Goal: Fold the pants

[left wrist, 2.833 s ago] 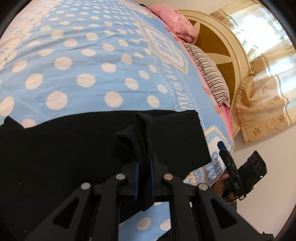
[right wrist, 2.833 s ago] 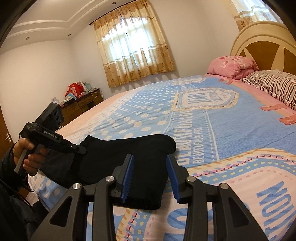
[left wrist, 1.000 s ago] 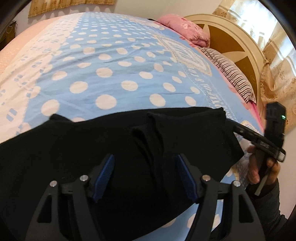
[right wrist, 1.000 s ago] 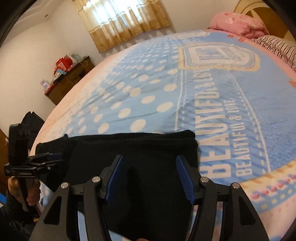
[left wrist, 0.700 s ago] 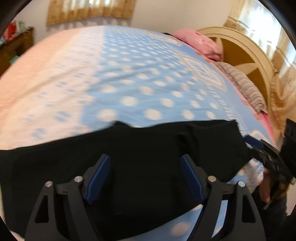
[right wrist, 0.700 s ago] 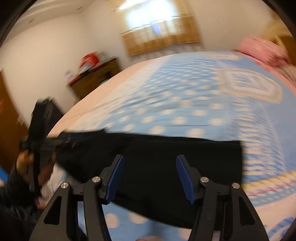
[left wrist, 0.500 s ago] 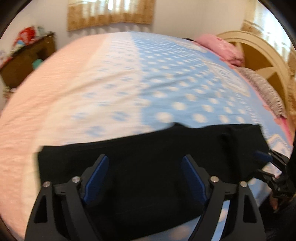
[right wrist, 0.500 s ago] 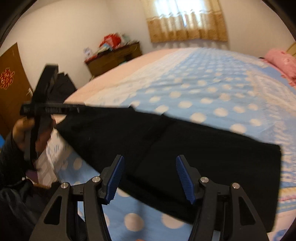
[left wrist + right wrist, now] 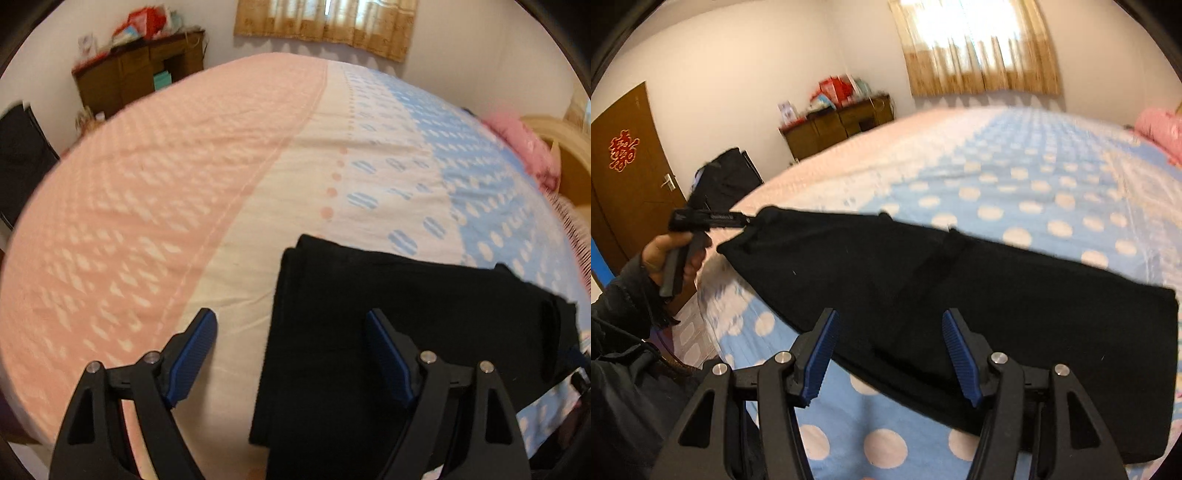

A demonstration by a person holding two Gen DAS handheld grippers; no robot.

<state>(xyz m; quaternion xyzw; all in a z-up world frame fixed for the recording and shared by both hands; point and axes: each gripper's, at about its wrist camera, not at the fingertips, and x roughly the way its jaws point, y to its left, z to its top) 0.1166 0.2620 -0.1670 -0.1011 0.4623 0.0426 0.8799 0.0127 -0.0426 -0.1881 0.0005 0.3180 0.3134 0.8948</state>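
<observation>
Black pants (image 9: 960,295) lie flat on the bed (image 9: 184,184) as a long folded strip, along the near edge of the bedspread.

Left claw (image 9: 291,354): jaws wide apart, nothing held. One blue pad sits over bare bedspread, the other over the cloth, so the strip's short end falls between them. No pad presses on the fabric. It points steeply down at that end. My read: it is lining up to pinch this end for a fold across the length.

In the right wrist view the left claw (image 9: 742,218) shows side-on at the far-left tip of the strip. Whether its tips touch the cloth there I cannot tell. The person's hand (image 9: 674,254) grips its handle, dark sleeve below.

Right claw (image 9: 888,356): jaws partly apart, empty. It hovers above the middle-to-right part of the strip, which passes ahead of and beneath its pads; contact not visible. Likely waiting to hold the cloth down or take the other end.

Strip looks already halved leg on leg, so lengthwise folding seems done and end-to-end folds remain. Cloth is limp, so a pinch on one layer could drag the stack apart.

Beyond the claws: wooden dresser (image 9: 838,122), curtain (image 9: 979,48), pink pillow (image 9: 524,147), brown door (image 9: 628,166). Views are motion-blurred.
</observation>
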